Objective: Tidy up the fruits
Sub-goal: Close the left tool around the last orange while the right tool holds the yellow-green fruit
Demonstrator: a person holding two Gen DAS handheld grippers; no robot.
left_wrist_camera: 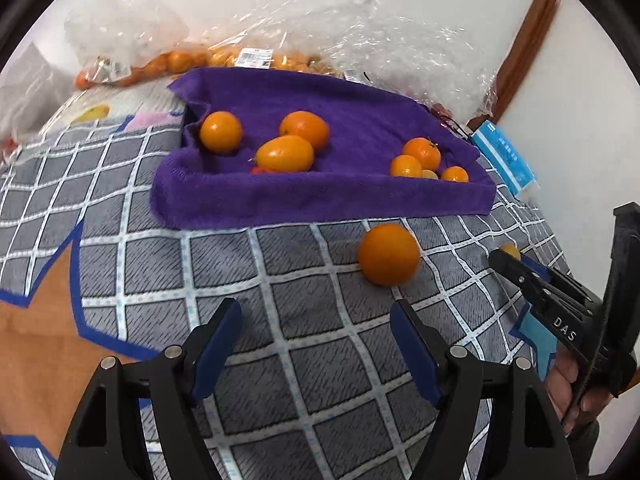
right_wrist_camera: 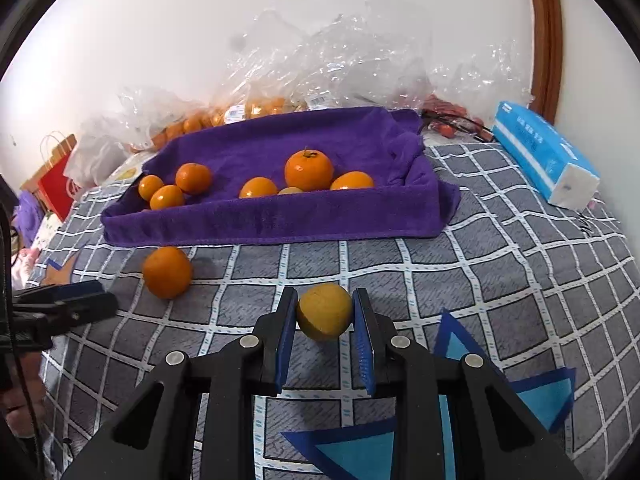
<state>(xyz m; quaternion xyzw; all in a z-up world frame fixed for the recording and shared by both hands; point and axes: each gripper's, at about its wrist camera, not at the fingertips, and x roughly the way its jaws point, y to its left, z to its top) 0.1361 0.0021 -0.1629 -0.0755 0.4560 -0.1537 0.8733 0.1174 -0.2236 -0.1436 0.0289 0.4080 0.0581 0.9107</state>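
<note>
A purple towel-lined tray (left_wrist_camera: 320,200) (right_wrist_camera: 280,220) sits on the checked bedcover and holds several orange fruits in two clusters. One loose orange (left_wrist_camera: 388,255) (right_wrist_camera: 167,272) lies on the cover in front of the tray. My left gripper (left_wrist_camera: 316,320) stands open just short of that orange, with nothing between its blue pads. My right gripper (right_wrist_camera: 325,308) is shut on a small yellow-orange fruit (right_wrist_camera: 324,311), held above the cover; from the left wrist view the right gripper (left_wrist_camera: 506,258) shows at the right edge with the fruit (left_wrist_camera: 510,250) at its tip.
Crumpled clear plastic bags (left_wrist_camera: 340,32) (right_wrist_camera: 340,60) with more small oranges lie behind the tray against the wall. A blue tissue pack (right_wrist_camera: 544,156) (left_wrist_camera: 506,156) lies right of the tray. A red paper bag (right_wrist_camera: 56,184) stands at the far left.
</note>
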